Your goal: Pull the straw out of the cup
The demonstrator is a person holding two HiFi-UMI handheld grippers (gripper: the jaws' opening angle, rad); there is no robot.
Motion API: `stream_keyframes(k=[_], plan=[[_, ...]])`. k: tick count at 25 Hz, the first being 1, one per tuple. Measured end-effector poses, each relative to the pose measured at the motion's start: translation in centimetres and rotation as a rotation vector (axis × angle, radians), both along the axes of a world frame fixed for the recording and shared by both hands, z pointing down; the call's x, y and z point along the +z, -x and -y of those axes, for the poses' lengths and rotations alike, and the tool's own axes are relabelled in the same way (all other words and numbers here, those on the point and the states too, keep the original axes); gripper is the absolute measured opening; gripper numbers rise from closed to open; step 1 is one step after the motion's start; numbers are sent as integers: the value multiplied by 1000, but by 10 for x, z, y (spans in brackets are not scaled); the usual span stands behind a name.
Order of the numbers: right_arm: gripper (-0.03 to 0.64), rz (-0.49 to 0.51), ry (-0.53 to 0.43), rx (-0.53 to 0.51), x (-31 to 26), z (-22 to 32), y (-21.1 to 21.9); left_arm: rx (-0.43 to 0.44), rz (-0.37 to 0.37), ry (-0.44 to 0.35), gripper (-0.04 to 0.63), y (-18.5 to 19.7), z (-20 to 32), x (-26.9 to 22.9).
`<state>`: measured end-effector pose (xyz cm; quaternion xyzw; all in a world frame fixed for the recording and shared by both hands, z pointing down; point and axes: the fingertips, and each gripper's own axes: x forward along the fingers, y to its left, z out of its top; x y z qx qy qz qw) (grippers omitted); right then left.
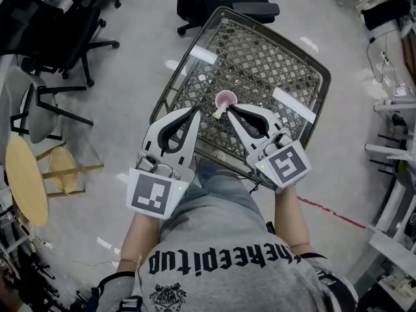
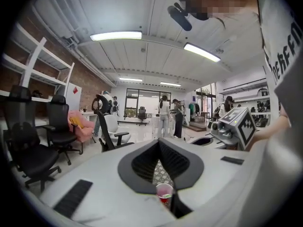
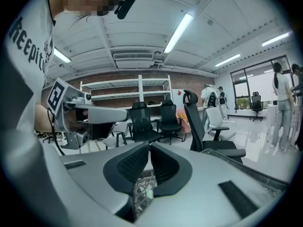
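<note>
The straw leans out of the cup toward 7 o'clock. It is just at 9 o'clock of the right gripper, whose jaws are slightly apart and empty. The left gripper, closed on nothing, is farther away.

Black office chairs on a pale glossy floor, brick wall behind, strip lights overhead.

A pink cup is seen on a dark mesh tabletop, and a short pale straw is seen just at its near rim. The left gripper and right gripper are pointed at the cup from either side, the right one's tips beside the straw. Black office chairs are ranged at upper left.
</note>
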<state>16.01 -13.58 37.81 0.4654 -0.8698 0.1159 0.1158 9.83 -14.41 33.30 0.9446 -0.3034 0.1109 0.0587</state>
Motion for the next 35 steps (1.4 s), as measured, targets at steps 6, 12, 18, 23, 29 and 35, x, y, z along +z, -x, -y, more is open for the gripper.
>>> stream_keyframes(k=[6, 12, 18, 23, 29, 35], plan=[[44, -56, 11, -77, 33, 4, 4, -56, 9, 15, 26, 3, 0, 7], [75, -142, 43, -156, 63, 3, 11, -97, 21, 29, 26, 7, -1, 15], [109, -240, 79, -254, 94, 1, 22, -147, 27, 59, 26, 16, 2, 21], [138, -300, 106, -306, 114, 0, 26, -173, 31, 69, 26, 21, 4, 25], [152, -394, 119, -364, 136, 0, 26, -208, 37, 91, 26, 25, 4, 27], [152, -445, 133, -388, 155, 1, 25, -234, 42, 101, 26, 28, 3, 29]])
